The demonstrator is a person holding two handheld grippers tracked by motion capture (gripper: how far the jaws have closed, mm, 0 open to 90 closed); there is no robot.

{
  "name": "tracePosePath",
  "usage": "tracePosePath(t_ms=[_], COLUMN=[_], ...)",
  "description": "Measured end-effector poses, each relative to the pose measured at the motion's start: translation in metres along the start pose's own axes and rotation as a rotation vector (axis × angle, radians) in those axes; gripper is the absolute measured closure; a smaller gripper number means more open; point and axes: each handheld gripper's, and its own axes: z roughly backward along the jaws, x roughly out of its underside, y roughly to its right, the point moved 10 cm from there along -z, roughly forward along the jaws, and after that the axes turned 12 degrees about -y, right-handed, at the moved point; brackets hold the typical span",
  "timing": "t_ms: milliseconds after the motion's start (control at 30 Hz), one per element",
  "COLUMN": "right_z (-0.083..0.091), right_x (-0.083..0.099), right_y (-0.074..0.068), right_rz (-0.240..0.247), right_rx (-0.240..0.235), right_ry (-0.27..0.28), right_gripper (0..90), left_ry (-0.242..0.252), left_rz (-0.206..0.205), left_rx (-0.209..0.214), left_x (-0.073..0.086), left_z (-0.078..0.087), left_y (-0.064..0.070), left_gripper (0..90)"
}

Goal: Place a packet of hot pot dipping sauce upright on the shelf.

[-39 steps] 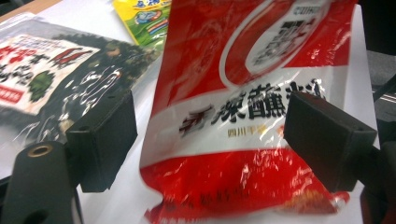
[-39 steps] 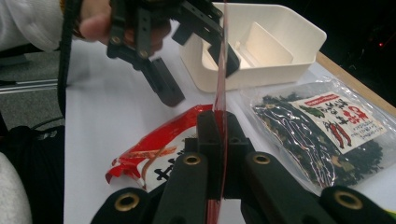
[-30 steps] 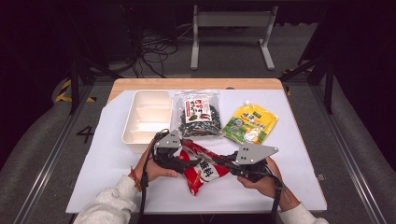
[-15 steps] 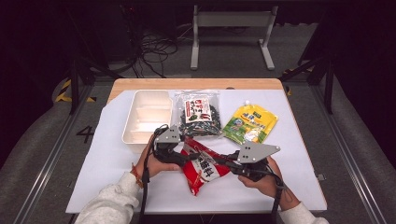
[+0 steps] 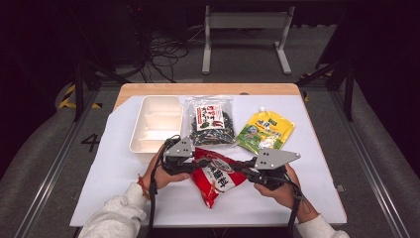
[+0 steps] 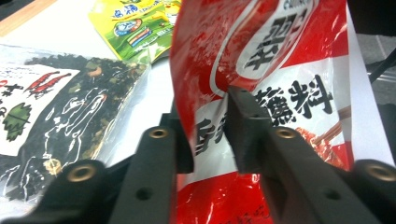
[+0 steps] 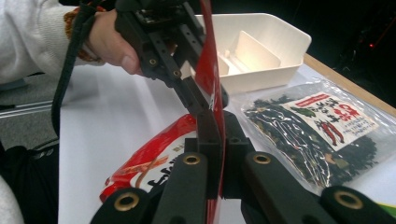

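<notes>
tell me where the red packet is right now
In the high view the red packet is near the table's front middle, clamped between the left gripper and right gripper, just in front of the dark spice bag.

1. Grippers, two-jaw, hand-held: two — left gripper [image 5: 194,166] and right gripper [image 5: 241,168].
2. Hands: two — left hand [image 5: 159,172] and right hand [image 5: 278,191].
3. Sealed food packets: three in all.
   - Red packet [image 5: 216,174] with white label band: one.
   - Clear packet of dark dried spices [image 5: 209,122]: one.
   - Yellow-green spouted pouch [image 5: 265,130]: one.
4. White divided tray [image 5: 153,121]: one.
5. Table [image 5: 317,163] with white cover: one.
</notes>
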Motion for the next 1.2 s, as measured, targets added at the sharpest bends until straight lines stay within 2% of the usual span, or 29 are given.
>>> tracePosePath(t_ms=[67,300,367,467,500,567,633,700,800,933,1033,1067,1133,1167,1200], right_z=[0.000,0.001,0.002,0.002,0.001,0.000,0.000,0.000,0.000,0.002,0.004,0.006,0.009,0.011,0.013], right_x=[0.001,0.000,-0.001,-0.002,-0.002,-0.002,-0.002,-0.003,-0.002,-0.003,-0.002,-0.002,0.000,0.002,0.005], right_y=[0.003,0.006,0.006,0.006,0.003,0.003,0.003,0.004,0.004,0.006,0.008,0.009,0.014,0.016,0.015], right_rz=[-0.013,-0.030,-0.034,-0.034,-0.022,-0.015,-0.017,-0.027,-0.031,-0.039,-0.048,-0.061,-0.084,-0.101,-0.111], right_rx=[0.004,0.016,0.019,0.018,0.015,0.021,0.019,0.021,0.020,0.044,0.071,0.079,0.120,0.129,0.110], right_ry=[0.002,0.019,0.025,0.032,0.031,0.025,0.026,0.037,0.036,0.041,0.042,0.045,0.039,0.029,0.025], right_gripper=[88.9,88.8,88.9,88.9,88.9,89.0,89.0,88.9,88.9,87.8,81.4,76.0,55.4,52.8,48.2], left_ry=[-0.008,0.000,0.022,0.053,0.052,0.041,0.046,0.053,0.051,0.071,0.094,0.107,0.111,0.111,0.117], left_rz=[-0.008,-0.008,0.004,0.019,0.011,0.006,0.012,0.016,0.011,0.033,0.045,0.053,0.054,0.052,0.052], left_rx=[-0.004,-0.013,-0.006,0.021,0.020,0.019,0.008,0.011,0.002,0.000,0.002,0.004,0.012,0.008,0.009], left_x=[0.000,-0.001,-0.002,-0.005,-0.006,-0.006,-0.006,-0.007,-0.007,-0.009,-0.011,-0.011,-0.011,-0.011,-0.011], left_z=[0.000,0.003,0.004,0.005,0.005,0.003,0.003,0.003,0.003,0.007,0.011,0.013,0.017,0.018,0.019], left_y=[0.001,0.002,0.002,0.004,0.005,0.006,0.005,0.004,0.005,0.007,0.009,0.009,0.010,0.011,0.011], left_gripper=[89.3,89.9,89.6,84.9,79.2,78.4,79.5,89.2,89.8,90.0,90.0,90.0,90.0,90.0,90.0])
